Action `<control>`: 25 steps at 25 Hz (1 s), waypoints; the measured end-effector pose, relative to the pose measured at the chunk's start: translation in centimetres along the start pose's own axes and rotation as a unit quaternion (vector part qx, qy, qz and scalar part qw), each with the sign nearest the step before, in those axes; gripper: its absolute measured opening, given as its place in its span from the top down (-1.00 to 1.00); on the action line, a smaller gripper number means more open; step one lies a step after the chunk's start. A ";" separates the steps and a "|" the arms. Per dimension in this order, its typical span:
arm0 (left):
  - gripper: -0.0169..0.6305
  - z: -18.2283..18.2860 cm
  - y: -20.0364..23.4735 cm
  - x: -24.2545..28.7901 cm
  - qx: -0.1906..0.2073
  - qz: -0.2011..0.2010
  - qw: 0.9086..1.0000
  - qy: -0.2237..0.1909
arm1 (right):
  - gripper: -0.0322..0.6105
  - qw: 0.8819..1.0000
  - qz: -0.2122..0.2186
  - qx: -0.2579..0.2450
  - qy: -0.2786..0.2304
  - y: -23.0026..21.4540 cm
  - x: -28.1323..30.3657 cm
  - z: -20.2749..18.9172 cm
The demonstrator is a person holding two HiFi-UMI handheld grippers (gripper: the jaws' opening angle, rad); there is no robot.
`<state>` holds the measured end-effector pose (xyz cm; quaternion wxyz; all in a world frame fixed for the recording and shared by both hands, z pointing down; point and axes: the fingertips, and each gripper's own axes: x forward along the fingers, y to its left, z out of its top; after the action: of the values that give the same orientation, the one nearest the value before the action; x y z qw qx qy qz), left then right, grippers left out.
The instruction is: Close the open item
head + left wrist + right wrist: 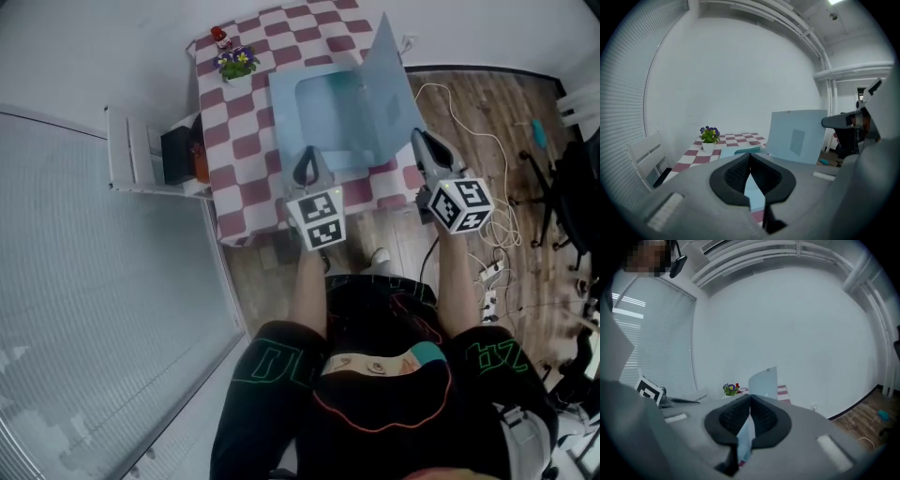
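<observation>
We stand at the near end of the table [246, 141] with its red-and-white check cloth. On it, toward the right, lies the pale blue folder [323, 117], open, with its cover [386, 89] tipped up along the right side. We take it for thin plastic sheet: light, springy, smooth enough to slip, and likely to bow if pushed in the middle. So we would hold the free edge near a corner and swing it leftward over the base. The right gripper [420, 141] sits at that near corner with its jaws pressed together, and a blue sliver between them looks to us like the cover's edge pinched there. The left gripper [307, 157] hangs over the folder's near edge, jaws closed on nothing. Its view shows the cover's broad inner face with a darker square patch, whereas the right gripper view catches the cover nearly edge-on. Only the head view lays out the whole base. A small potted flower [236, 64] stands at the far left.
</observation>
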<state>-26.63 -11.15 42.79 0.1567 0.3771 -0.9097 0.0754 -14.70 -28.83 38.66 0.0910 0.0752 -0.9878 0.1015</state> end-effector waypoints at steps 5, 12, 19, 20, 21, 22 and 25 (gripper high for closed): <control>0.92 1.0 3.4 0.1 -0.013 0.000 1.000 -0.015 | 0.88 0.999 0.022 -0.039 0.008 3.6 1.8 0.3; 0.92 0.9 7.2 -0.3 -0.026 0.001 0.999 -0.019 | 0.88 0.992 0.066 -0.096 0.036 9.2 4.3 -0.4; 0.92 0.9 12.4 -1.0 -0.043 0.007 0.999 -0.027 | 0.88 0.980 0.101 -0.148 0.086 14.8 7.5 -3.3; 0.92 1.0 13.0 -1.2 -0.044 0.006 0.999 -0.030 | 0.88 0.978 0.102 -0.155 0.095 15.5 8.0 -3.9; 0.92 1.1 13.5 -1.3 -0.045 0.005 0.998 -0.033 | 0.88 0.976 0.104 -0.162 0.104 16.0 8.4 -4.6; 0.92 1.2 14.1 -1.4 -0.046 0.004 0.998 -0.037 | 0.88 0.974 0.104 -0.168 0.113 16.5 8.8 -5.3; 0.92 1.2 15.4 -1.7 -0.049 -0.003 0.998 -0.042 | 0.88 0.969 0.102 -0.179 0.135 17.6 9.6 -7.3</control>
<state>-36.69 0.51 40.75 0.1367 0.3746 -0.9169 0.0145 -25.77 -11.53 44.26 0.2249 -0.0579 -0.9709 -0.0587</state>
